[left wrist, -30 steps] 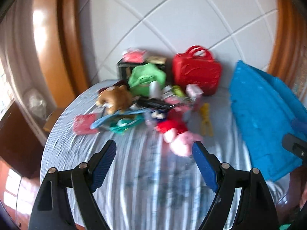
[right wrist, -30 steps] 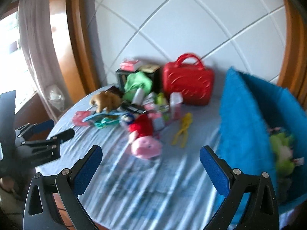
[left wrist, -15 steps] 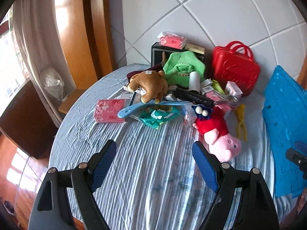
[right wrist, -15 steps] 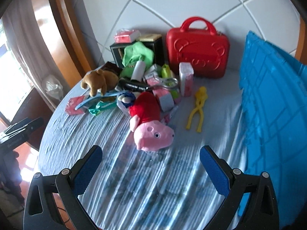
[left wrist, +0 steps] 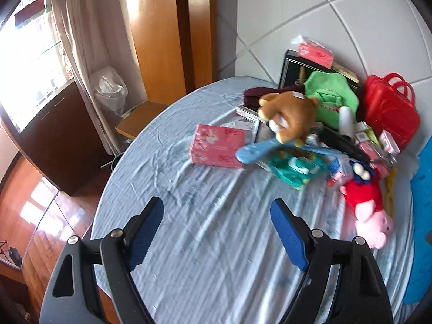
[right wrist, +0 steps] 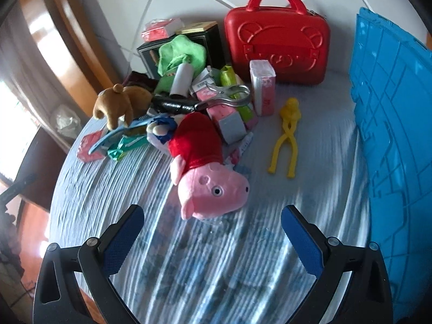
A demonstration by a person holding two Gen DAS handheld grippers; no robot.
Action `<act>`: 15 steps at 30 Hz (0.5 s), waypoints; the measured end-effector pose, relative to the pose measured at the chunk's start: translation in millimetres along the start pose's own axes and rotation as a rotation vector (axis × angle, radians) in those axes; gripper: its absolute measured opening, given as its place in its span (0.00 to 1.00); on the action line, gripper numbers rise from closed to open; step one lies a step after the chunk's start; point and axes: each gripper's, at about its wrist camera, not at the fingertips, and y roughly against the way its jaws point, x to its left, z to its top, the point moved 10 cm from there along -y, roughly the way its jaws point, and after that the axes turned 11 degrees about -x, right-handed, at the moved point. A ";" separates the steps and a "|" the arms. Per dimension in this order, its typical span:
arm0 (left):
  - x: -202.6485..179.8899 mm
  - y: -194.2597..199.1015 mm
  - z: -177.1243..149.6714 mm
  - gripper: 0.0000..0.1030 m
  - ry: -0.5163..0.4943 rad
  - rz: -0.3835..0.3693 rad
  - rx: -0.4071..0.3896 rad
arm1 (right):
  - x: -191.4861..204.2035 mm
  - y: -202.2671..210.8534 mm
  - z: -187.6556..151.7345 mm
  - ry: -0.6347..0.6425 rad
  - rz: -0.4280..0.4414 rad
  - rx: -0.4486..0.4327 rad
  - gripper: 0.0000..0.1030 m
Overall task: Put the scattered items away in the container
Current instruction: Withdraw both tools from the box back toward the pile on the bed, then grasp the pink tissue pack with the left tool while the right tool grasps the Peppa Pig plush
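Note:
A pile of items lies on the round table with the striped blue cloth [left wrist: 216, 243]. A pink pig plush in a red dress [right wrist: 208, 172] lies nearest my right gripper [right wrist: 212, 232], which is open and empty just in front of it. A brown bear plush [left wrist: 289, 116], a pink tissue pack [left wrist: 218, 145], a blue hanger [left wrist: 259, 149] and a green packet [left wrist: 294, 166] lie ahead of my left gripper [left wrist: 217, 224], also open and empty. Yellow tongs [right wrist: 286, 140] lie right of the pig. The blue crate [right wrist: 394, 140] stands at the right.
A red case [right wrist: 278, 48], a green bag [right wrist: 181, 54] and a black box [left wrist: 294, 70] stand at the back by the tiled wall. Metal tongs [right wrist: 224, 97] and small pink boxes [right wrist: 263, 86] sit in the pile. The table's left edge drops to the wooden floor [left wrist: 40, 202].
My left gripper has swung left toward the bear and tissue pack. My right gripper has moved closer to the pig plush. Both stay open.

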 end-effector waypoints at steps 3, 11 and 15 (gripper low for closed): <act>15.9 -17.6 10.7 0.79 -0.022 -0.036 -0.008 | 11.3 -5.5 0.3 -0.020 -0.037 -0.005 1.00; 67.9 -104.6 42.6 0.79 -0.114 -0.116 0.015 | 81.7 -22.9 2.1 -0.094 -0.129 -0.043 1.00; 75.7 -164.1 60.6 0.79 -0.160 -0.135 0.041 | 118.3 -43.8 2.0 -0.160 -0.141 -0.059 1.00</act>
